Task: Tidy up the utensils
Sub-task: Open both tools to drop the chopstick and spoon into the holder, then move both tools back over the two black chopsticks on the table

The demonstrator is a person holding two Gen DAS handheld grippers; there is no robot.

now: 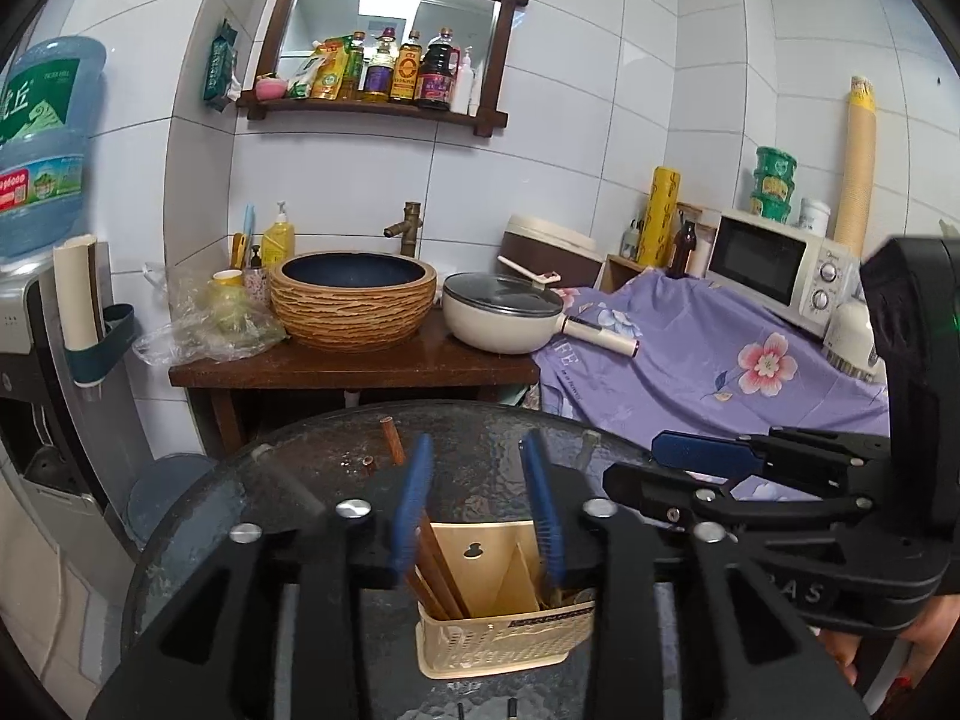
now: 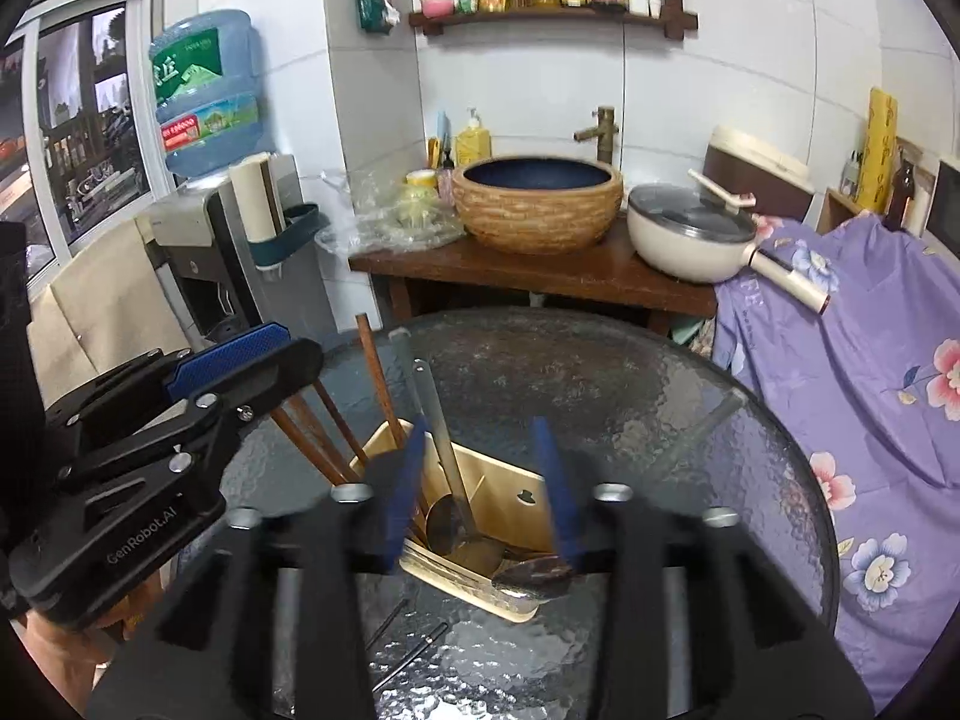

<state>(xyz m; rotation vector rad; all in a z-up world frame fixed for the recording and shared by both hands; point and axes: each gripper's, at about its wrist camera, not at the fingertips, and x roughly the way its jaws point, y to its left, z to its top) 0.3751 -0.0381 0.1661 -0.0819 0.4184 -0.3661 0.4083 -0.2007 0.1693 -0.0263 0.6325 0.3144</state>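
Round bench (image 2: 630,396) of dark pebbled glass, in a white-tiled kitchen corner. Nearest, on the glass: two thin dark chopsticks (image 2: 408,654) lying loose just in front of a beige utensil holder (image 1: 504,639). Holder standing near the bench's front edge, split into compartments. Left compartment: a bundle of brown wooden chopsticks (image 1: 438,570), leaning left. Middle of the holder: a metal ladle (image 2: 447,480), handle tilted up and back. Front rim: a dark spoon (image 2: 531,579), bowl resting over the edge.

Left gripper (image 1: 480,504) hanging over the holder, blue-padded jaws spread apart, nothing between them, left pad close beside the wooden chopsticks. Right gripper (image 2: 480,480) also above the holder, jaws likewise released and empty, the ladle handle passing between them.

Beyond the bench: a wooden washstand (image 1: 354,369) with a woven-textured basin (image 1: 354,306), a brass tap (image 1: 408,228), and a cream lidded pan (image 1: 504,315). To the right, a purple floral cloth (image 1: 720,372) and a microwave (image 1: 780,267). Above, a mirror shelf (image 1: 384,42) lined with bottles. Far left, a water dispenser jug (image 1: 42,144).
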